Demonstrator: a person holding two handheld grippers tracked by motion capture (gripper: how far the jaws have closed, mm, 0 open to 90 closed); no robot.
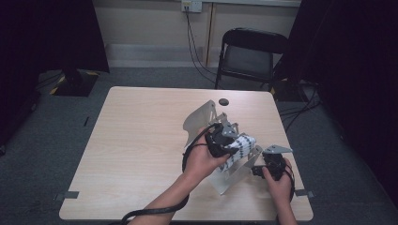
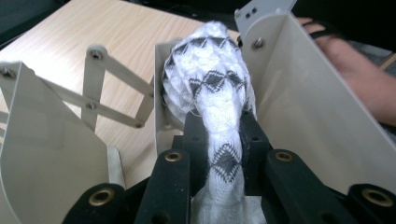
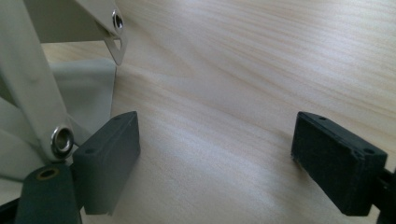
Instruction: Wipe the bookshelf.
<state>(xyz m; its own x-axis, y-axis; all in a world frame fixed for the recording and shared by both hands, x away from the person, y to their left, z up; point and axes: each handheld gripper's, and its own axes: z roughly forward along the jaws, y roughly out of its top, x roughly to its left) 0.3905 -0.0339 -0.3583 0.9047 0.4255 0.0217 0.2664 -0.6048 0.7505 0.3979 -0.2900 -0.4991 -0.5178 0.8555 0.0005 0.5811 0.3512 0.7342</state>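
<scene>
Two views differ: left hand-held gripper (image 2: 219,140) pinches the patterned cloth (image 2: 210,79); right hand-held gripper (image 3: 215,163) gapes.

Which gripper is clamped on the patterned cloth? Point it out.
The left gripper: its jaws pinch the black-and-white patterned cloth between the beige panels. The right gripper stands open over bare table.

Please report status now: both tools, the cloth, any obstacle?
Left tool shut on patterned cloth, between beige folding panels. Right tool open, empty, beside panels. No obstacle seen.
</scene>
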